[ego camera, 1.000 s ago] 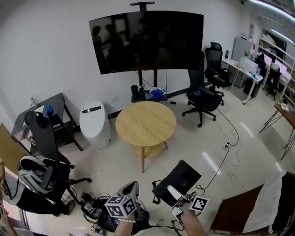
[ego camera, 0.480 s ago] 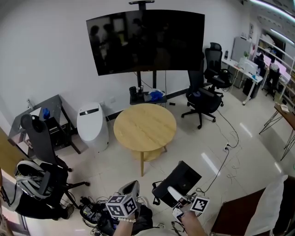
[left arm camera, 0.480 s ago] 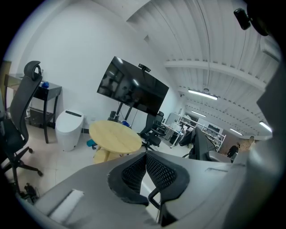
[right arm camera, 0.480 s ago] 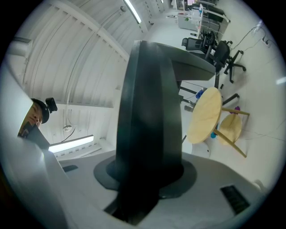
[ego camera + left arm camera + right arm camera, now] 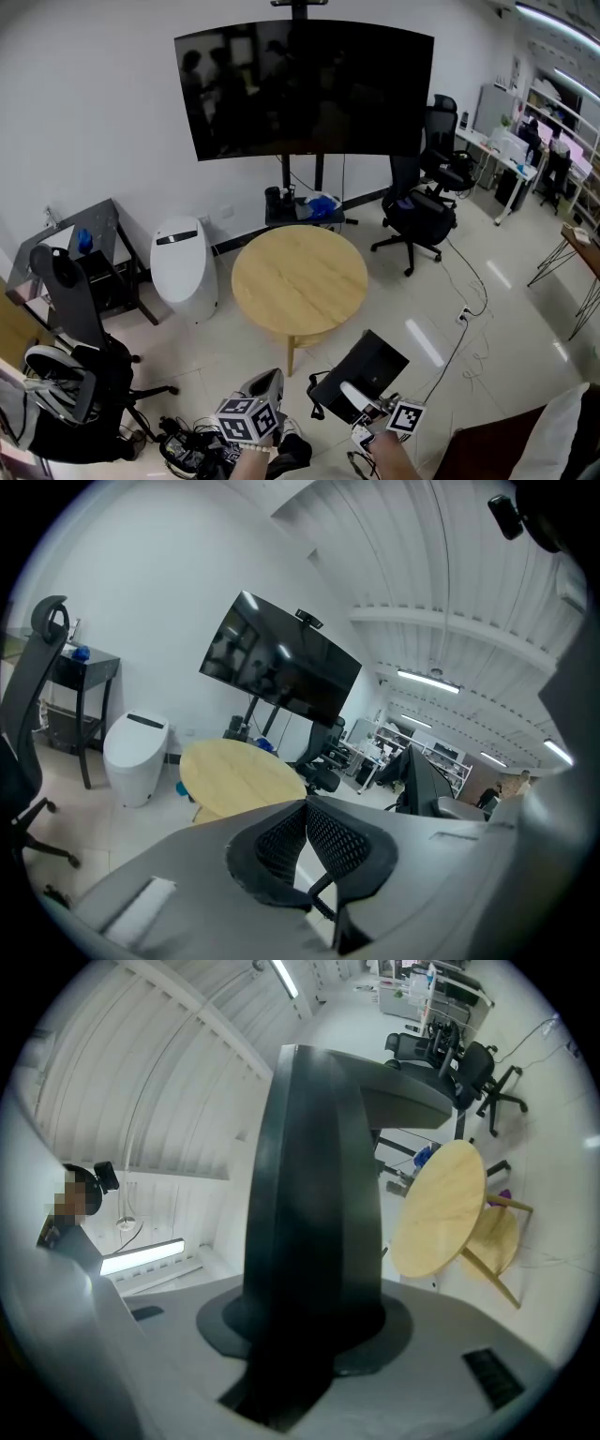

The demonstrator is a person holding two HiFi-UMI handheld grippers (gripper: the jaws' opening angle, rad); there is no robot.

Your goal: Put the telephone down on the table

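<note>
Black telephone [image 5: 364,364] clamped in right tool [image 5: 351,392], above floor [image 5: 234,347] short of round tabletop's [image 5: 300,277] near edge, left tool [image 5: 266,382] with jaws together, white toilet [image 5: 184,267] beside tabletop's left edge, office chair [image 5: 420,202] past its right.

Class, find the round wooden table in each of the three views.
Head view: round wooden table, centre.
Left gripper view: left of centre, at mid-height.
Right gripper view: right side, turned sideways.
Shared landmark: the black office chair beyond the table.
</note>
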